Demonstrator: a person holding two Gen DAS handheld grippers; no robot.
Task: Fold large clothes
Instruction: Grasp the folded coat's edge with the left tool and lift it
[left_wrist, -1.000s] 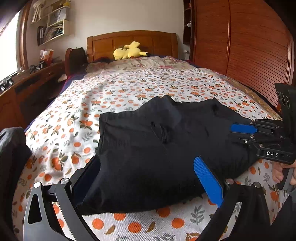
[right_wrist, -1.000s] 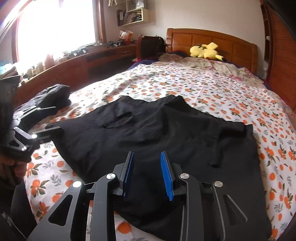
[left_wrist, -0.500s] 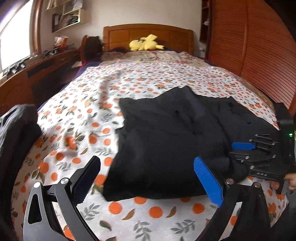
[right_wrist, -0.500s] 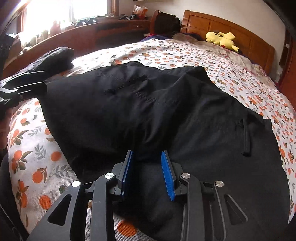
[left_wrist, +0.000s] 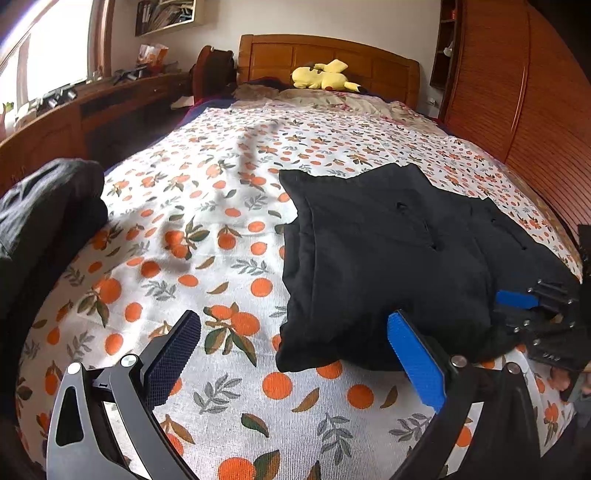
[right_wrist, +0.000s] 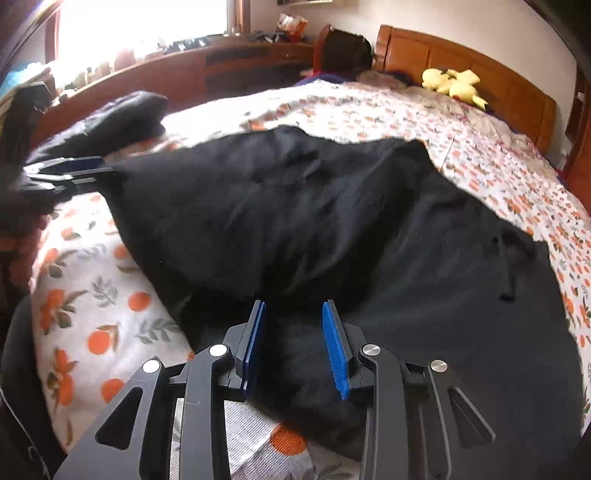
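Observation:
A large black garment (left_wrist: 388, 251) lies spread on the orange-patterned bedsheet (left_wrist: 207, 258). My left gripper (left_wrist: 291, 354) is open wide just above the sheet. The garment's near left corner reaches in beside its blue right finger (left_wrist: 413, 362), and its dark left finger (left_wrist: 173, 354) is over bare sheet. In the right wrist view, my right gripper (right_wrist: 294, 341) is shut on a thick bunch of the black garment (right_wrist: 369, 229) at its near edge, with folds running out from the pads. The right gripper (left_wrist: 502, 308) also shows at the garment's right end, and the left gripper (right_wrist: 103, 166) at its left corner.
A dark bundle of clothes (left_wrist: 48, 206) sits at the bed's left edge. A yellow plush toy (left_wrist: 321, 75) lies by the wooden headboard (left_wrist: 332, 51). A wooden desk (left_wrist: 110, 107) runs along the left and a wardrobe (left_wrist: 517, 92) along the right.
My left gripper has slid left off the garment, which earlier filled the space between its fingers. The right gripper has sunk closer to the cloth, with its gap unchanged.

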